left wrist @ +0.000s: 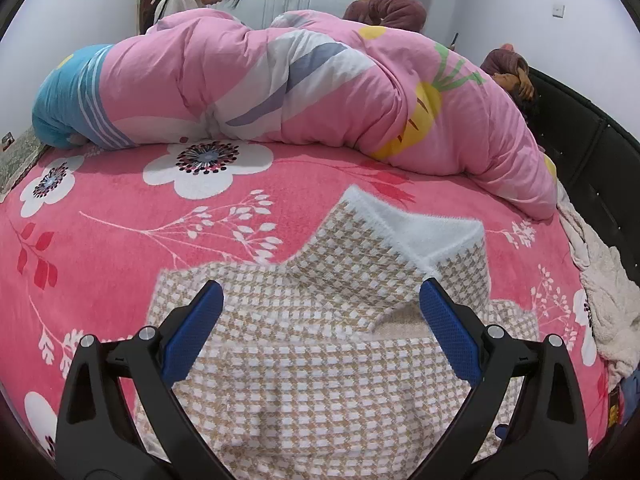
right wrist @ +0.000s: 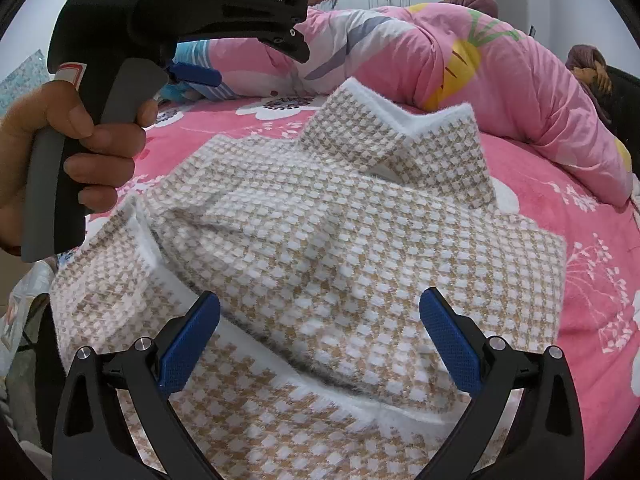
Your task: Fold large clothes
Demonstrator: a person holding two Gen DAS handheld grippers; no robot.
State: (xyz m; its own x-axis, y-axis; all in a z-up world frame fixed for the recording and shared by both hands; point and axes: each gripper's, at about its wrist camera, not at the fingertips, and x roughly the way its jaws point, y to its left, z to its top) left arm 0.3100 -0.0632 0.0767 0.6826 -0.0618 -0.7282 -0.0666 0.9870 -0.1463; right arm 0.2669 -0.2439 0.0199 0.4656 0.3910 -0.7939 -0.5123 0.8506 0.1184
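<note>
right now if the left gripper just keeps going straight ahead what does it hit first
Most likely the checked garment: the open left gripper points down onto its fabric, near the white-lined collar. Depth is unclear.

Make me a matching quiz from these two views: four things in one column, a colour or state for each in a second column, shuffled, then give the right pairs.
Things:
1. checked garment
2. rolled quilt
3. left tongs
4. bed sheet

Descriptions:
A. open, holding nothing
B. pink with a carrot print, bunched along the far side of the bed
C. tan and white, white fuzzy trim, partly folded
D. pink with white flowers, spread flat

Pairs: 1-C, 2-B, 3-A, 4-D
</note>
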